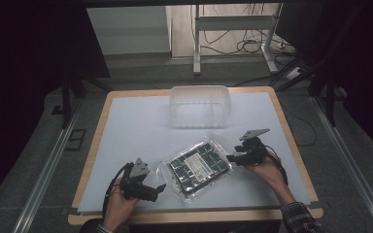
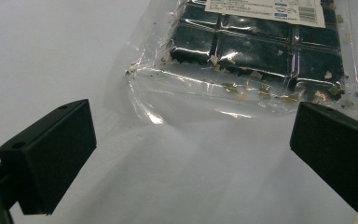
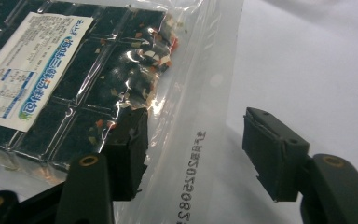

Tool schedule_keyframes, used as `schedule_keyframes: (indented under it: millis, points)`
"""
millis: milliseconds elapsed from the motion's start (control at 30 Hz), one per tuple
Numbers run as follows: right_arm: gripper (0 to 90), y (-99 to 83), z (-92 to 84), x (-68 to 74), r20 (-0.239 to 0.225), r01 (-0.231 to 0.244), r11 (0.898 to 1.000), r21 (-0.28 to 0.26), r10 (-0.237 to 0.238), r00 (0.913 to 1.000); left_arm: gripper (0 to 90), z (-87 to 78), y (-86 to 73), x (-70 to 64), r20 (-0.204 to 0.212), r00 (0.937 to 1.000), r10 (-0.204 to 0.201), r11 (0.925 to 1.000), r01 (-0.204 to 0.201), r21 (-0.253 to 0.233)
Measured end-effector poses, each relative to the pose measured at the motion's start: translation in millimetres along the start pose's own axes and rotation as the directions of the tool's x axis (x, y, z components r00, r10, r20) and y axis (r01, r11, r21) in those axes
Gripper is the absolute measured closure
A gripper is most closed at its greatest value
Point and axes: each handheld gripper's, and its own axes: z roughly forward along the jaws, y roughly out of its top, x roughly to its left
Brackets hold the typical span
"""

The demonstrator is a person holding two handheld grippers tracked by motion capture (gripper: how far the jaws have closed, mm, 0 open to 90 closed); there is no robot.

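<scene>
Left gripper (image 1: 161, 187), jaws spread, at 7 o'clock of the clear seaweed-snack bag (image 1: 196, 167) lying mid-table; right gripper (image 1: 230, 158), jaws spread, straddles its 3 o'clock edge

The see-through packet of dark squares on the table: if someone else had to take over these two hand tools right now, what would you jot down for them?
Left gripper: open, at the packet's near-left edge, holding nothing.
Right gripper: open, jaws straddling the packet's clear sealed edge, not clamped.
Packet of dark squares: flat on the white table, white label up, crumbs loose inside.
Clear plastic container: at the far side, looks empty.
Done: nothing visible yet.
Left: probably grip the packet; the goal beyond that is unclear.
</scene>
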Motion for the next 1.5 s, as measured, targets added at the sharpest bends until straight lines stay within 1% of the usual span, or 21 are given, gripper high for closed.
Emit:
schedule_keyframes:
  millis: [33, 67, 100, 133, 200, 300, 333, 367, 467, 533, 567, 667, 700, 833, 900, 967, 1033, 1133, 1267, 1333, 1500]
  points:
    - [43.4, -0.6, 0.7, -1.5, -0.013, -0.008, 1.0, 0.001, 0.008, 0.9999, 0.1, 0.1, 0.0, -0.1, 0.0, 1.0, 0.0, 1.0, 0.0, 0.0]
    - [43.4, -0.6, 0.7, -1.5, -0.013, -0.008, 1.0, 0.001, 0.008, 0.9999, 0.1, 0.1, 0.0, -0.1, 0.0, 1.0, 0.0, 1.0, 0.0, 0.0]
    - [47.9, -1.3, 1.1, -3.2, -0.05, -0.033, 0.999, 0.007, 0.033, 0.9982, 0.1, 0.2, 0.1, 0.0, 0.0, 1.0, 0.0, 1.0, 0.0, 0.001]
    - [49.7, -1.3, 1.4, -3.4, -0.071, -0.045, 0.999, 0.006, 0.046, 0.9964, 0.1, 0.2, 0.1, -0.1, 0.0, 1.0, 0.0, 1.0, 0.0, 0.001]
    - [52.5, -0.3, 0.6, -1.7, -0.087, -0.051, 0.999, 0.0, 0.051, 0.9949, 0.1, 0.5, 0.0, -0.1, -0.001, 1.0, 0.001, 1.0, -0.001, 0.002]
    - [57.7, 2.7, -1.9, 3.8, -0.079, -0.032, 0.999, -0.008, 0.032, 0.9964, 0.1, 0.8, 0.0, -0.2, 0.001, 1.0, 0.002, 1.0, -0.002, 0.004]
    - [57.7, 2.7, -1.9, 3.8, -0.079, -0.032, 0.999, -0.008, 0.032, 0.9964, 0.1, 0.8, 0.0, -0.2, 0.001, 1.0, 0.002, 1.0, -0.002, 0.004]
    - [60.9, 4.5, -2.9, 7.9, -0.072, -0.024, 1.0, -0.012, 0.023, 0.9971, 0.1, 0.9, 0.0, -0.2, 0.001, 1.0, 0.001, 1.0, -0.001, 0.004]
    - [63.4, 5.6, -2.7, 11.1, -0.056, -0.015, 1.0, -0.003, 0.015, 0.9983, 0.1, 1.2, 0.0, -0.3, 0.002, 1.0, 0.002, 1.0, -0.002, 0.005]
    - [65.5, 5.4, -1.4, 12.5, -0.047, -0.017, 1.0, 0.008, 0.017, 0.9987, 0.1, 1.4, 0.0, -0.6, 0.001, 1.0, 0.004, 1.0, -0.004, 0.007]
    - [66.9, 4.4, -0.1, 12.6, -0.052, -0.024, 1.0, 0.014, 0.024, 0.9983, 0.1, 1.6, 0.1, -0.8, 0.002, 1.0, 0.006, 0.9999, -0.006, 0.009]
    - [67.8, 3.9, 0.4, 12.6, -0.058, -0.024, 1.0, 0.016, 0.025, 0.998, 0.1, 1.9, 0.2, -1.0, 0.002, 1.0, 0.008, 0.9999, -0.008, 0.011]
    - [69.1, 4.0, 1.2, 13.6, -0.07, -0.028, 1.0, 0.013, 0.029, 0.9971, 0.1, 2.1, 0.2, -1.1, 0.002, 1.0, 0.009, 0.9999, -0.009, 0.012]
    - [70.0, 3.1, 7.6, 18.5, -0.061, -0.005, 0.999, 0.048, 0.008, 0.9981, 0.1, 2.0, 0.3, -1.1, 0.001, 0.9999, 0.01, 0.9999, -0.01, 0.011]
    - [71.5, 3.2, 9.7, 20.0, -0.052, -0.003, 0.998, 0.055, 0.006, 0.9986, 0.1, 1.9, 0.3, -1.2, 0.002, 0.9999, 0.01, 0.9999, -0.01, 0.01]
    - [73.0, 3.8, 9.6, 20.4, -0.053, -0.006, 0.998, 0.056, 0.009, 0.9985, 0.1, 2.0, 0.2, -1.3, 0.001, 0.9999, 0.011, 0.9999, -0.011, 0.011]
    - [81.0, 4.4, 9.5, 20.9, -0.042, -0.023, 0.998, 0.061, 0.026, 0.9988, 0.1, 2.2, 0.3, -1.4, 0.001, 0.9999, 0.013, 0.9998, -0.013, 0.013]
    - [88.0, 4.9, 9.5, 21.0, -0.031, -0.049, 0.997, 0.067, 0.051, 0.9982, 0.1, 2.0, 0.4, -1.5, 0.0, 0.9999, 0.013, 0.9999, -0.013, 0.011]
    - [88.8, 6.5, 9.7, 22.0, -0.022, -0.06, 0.996, 0.069, 0.062, 0.9978, 0.1, 1.3, 0.4, -1.2, -0.002, 0.9999, 0.012, 0.9999, -0.012, 0.006]
    - [88.9, 8.2, 6.3, 22.2, -0.031, -0.072, 0.996, 0.061, 0.074, 0.9968, 0.1, 0.9, 0.3, -1.1, -0.002, 0.9999, 0.01, 0.9999, -0.01, 0.002]
    - [88.9, 9.3, 2.7, 22.8, -0.048, -0.075, 0.996, 0.047, 0.078, 0.9958, 0.1, -0.2, 0.4, -1.5, -0.006, 1.0, 0.004, 0.9998, -0.004, -0.017]
